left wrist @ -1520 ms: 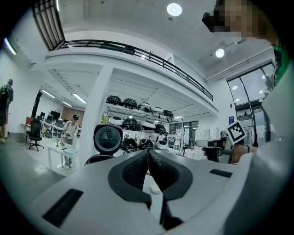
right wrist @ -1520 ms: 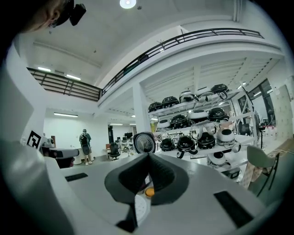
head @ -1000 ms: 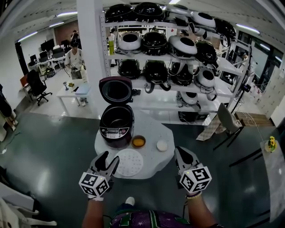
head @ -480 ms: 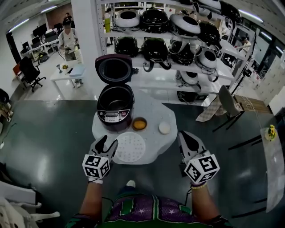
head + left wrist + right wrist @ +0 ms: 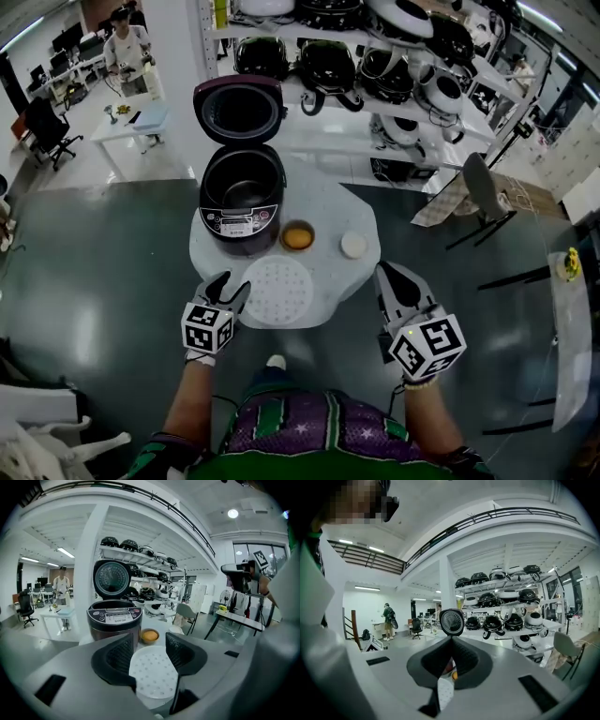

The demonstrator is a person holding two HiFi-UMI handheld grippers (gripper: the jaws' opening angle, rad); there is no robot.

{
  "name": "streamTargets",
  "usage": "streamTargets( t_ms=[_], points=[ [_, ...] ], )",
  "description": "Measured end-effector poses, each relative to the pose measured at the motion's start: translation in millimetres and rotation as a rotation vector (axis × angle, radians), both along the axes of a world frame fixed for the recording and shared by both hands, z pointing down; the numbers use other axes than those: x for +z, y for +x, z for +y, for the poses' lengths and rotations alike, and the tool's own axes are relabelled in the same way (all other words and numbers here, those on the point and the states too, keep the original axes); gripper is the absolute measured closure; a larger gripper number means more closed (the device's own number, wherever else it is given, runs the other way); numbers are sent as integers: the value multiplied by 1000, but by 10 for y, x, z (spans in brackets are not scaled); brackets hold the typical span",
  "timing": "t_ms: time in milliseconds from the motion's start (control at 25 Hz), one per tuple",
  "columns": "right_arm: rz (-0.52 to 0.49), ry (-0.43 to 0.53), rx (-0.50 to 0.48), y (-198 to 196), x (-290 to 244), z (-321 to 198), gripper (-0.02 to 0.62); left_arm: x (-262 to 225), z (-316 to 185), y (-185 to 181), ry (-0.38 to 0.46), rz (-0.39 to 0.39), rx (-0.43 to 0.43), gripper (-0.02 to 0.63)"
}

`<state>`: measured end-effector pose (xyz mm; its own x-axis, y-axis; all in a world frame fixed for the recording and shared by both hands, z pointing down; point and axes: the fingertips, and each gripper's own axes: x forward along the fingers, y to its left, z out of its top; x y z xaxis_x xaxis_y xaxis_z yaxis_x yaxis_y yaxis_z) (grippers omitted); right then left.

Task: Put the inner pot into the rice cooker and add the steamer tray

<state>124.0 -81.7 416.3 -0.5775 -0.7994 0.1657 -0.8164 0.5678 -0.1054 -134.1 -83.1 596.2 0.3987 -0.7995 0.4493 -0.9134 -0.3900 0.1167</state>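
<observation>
The dark rice cooker (image 5: 242, 202) stands open on the white table (image 5: 328, 202), its lid (image 5: 239, 108) upright. Its inside looks dark and glossy, like a pot seated in it. The white perforated steamer tray (image 5: 277, 292) lies flat in front of it. My left gripper (image 5: 231, 284) is open at the tray's left edge, low over the table. In the left gripper view the steamer tray (image 5: 152, 674) shows between the open jaws of my left gripper (image 5: 149, 648), with the rice cooker (image 5: 114, 618) beyond. My right gripper (image 5: 386, 273) is shut and empty, just off the table's right front edge. My right gripper (image 5: 451, 665) points toward the lid (image 5: 451, 621).
A small bowl with orange contents (image 5: 298, 235) and a small white dish (image 5: 353, 245) sit right of the cooker. Shelves of other rice cookers (image 5: 375, 56) stand behind the table. A folding chair (image 5: 483, 202) is at the right, a person (image 5: 127, 47) far left.
Both grippers have come forward toward the table. The left one has sunk and now sits at the steamer tray's left edge, still open. The right stays shut.
</observation>
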Motion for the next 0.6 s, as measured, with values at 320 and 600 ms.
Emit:
streamTargets(
  t_ms=[320, 600],
  points=[
    [31, -47, -19, -411, 237, -132, 589, 574, -342, -262, -58, -120, 54, 393],
    [57, -88, 11, -683, 490, -214, 589, 1044, -538, -246, -117, -167, 179, 393]
  ],
)
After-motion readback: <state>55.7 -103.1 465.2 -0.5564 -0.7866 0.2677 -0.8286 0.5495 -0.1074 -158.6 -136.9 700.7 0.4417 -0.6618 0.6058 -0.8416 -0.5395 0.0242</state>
